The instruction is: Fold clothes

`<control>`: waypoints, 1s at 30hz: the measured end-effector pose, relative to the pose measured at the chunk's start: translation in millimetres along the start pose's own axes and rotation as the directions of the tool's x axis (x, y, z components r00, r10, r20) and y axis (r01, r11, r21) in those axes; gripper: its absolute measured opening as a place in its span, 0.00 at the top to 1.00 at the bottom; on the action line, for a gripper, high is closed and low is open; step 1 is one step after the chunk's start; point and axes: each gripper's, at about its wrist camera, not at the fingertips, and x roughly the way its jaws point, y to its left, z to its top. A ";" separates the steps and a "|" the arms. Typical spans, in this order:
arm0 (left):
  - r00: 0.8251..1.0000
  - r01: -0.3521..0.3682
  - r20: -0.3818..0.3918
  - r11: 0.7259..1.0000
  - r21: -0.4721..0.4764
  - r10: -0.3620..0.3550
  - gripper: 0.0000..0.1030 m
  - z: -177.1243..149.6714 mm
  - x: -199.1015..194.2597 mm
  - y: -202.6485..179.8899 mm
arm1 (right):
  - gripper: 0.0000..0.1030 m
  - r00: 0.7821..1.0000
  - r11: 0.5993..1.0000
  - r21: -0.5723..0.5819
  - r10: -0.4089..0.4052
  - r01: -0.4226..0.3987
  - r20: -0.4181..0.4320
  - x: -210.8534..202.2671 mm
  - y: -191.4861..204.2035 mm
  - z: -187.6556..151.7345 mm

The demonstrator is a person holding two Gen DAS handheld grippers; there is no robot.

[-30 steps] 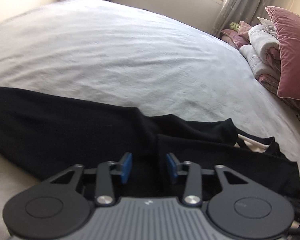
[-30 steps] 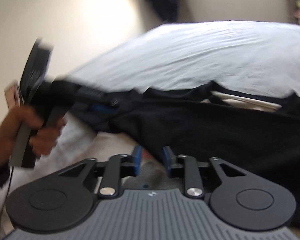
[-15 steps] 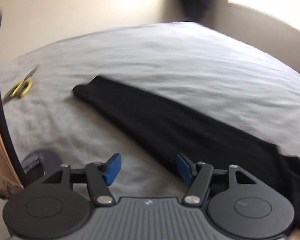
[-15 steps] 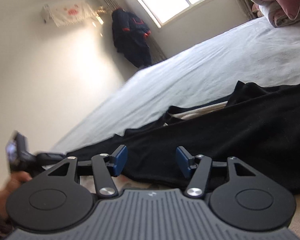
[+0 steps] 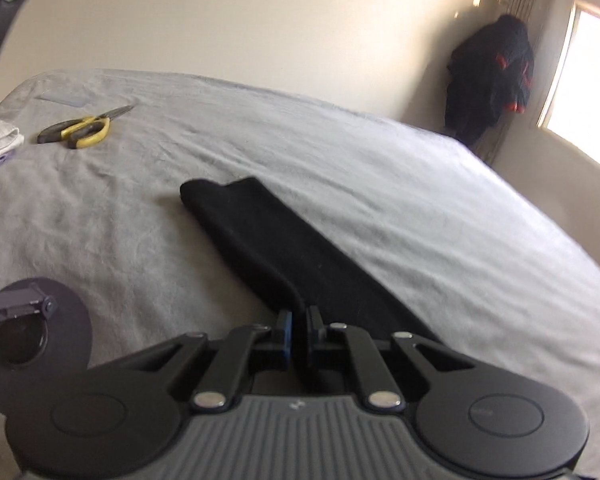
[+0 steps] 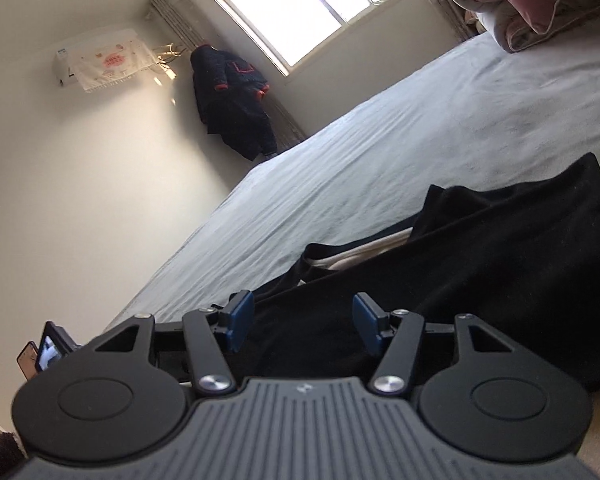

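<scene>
The left gripper (image 5: 298, 334) is pinched on the near edge of the black sleeve (image 5: 268, 236), likely to lift and fold it inward; the sleeve stretches flat across the grey bed (image 5: 440, 208). The right gripper (image 6: 305, 322) hangs wide apart over the black garment (image 6: 500, 264), gripping nothing. Scissors (image 5: 80, 130) lie well apart.
</scene>
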 end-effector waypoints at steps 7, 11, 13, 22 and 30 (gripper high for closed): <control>0.985 0.148 0.092 0.989 -0.023 -0.145 0.94 11.9 -36.2 -11.0 | 0.42 1.000 0.999 -0.028 -0.027 0.027 -0.010 -1.3 0.0 -3.1; 0.949 0.300 0.114 0.954 -0.027 -0.295 0.94 19.0 -68.7 -29.0 | 0.42 0.999 0.999 -0.029 -0.030 0.030 -0.011 -1.0 -0.2 -3.8; 0.919 0.380 0.121 0.925 -0.010 -0.376 0.94 19.7 -87.5 -40.0 | 0.42 0.999 0.999 -0.036 -0.033 0.032 -0.012 -0.4 0.6 -3.8; 0.751 0.659 -0.024 0.747 0.086 -0.660 0.94 -7.1 -150.1 -93.4 | 0.42 0.999 0.999 0.041 0.034 -0.034 0.009 -10.7 -5.2 7.3; 0.623 0.781 -0.274 0.606 0.153 -0.733 0.94 -84.2 -164.3 -123.9 | 0.42 0.999 0.996 0.086 -0.001 -0.004 0.054 -20.7 -10.3 15.5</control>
